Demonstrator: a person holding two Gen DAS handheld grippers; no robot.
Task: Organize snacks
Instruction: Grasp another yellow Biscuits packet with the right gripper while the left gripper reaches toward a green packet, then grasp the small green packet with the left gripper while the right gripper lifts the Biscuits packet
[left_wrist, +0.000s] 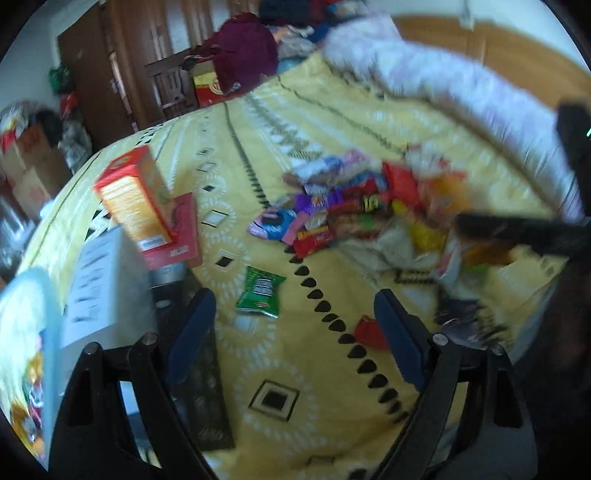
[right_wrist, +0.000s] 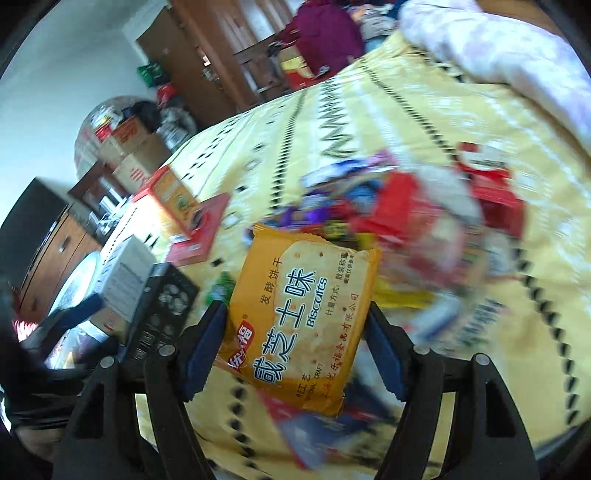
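Between the right hand-held gripper's (right_wrist: 295, 328) pads sits a gripped orange biscuit packet (right_wrist: 301, 317), the left hand-held gripper (left_wrist: 295, 332) gapes empty, and ahead the snack pile (left_wrist: 362, 206) on the bed (left_wrist: 332, 369) looks mostly unsorted.

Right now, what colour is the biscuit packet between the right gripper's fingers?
Orange-yellow with white lettering: the biscuit packet shows best in the right wrist view.
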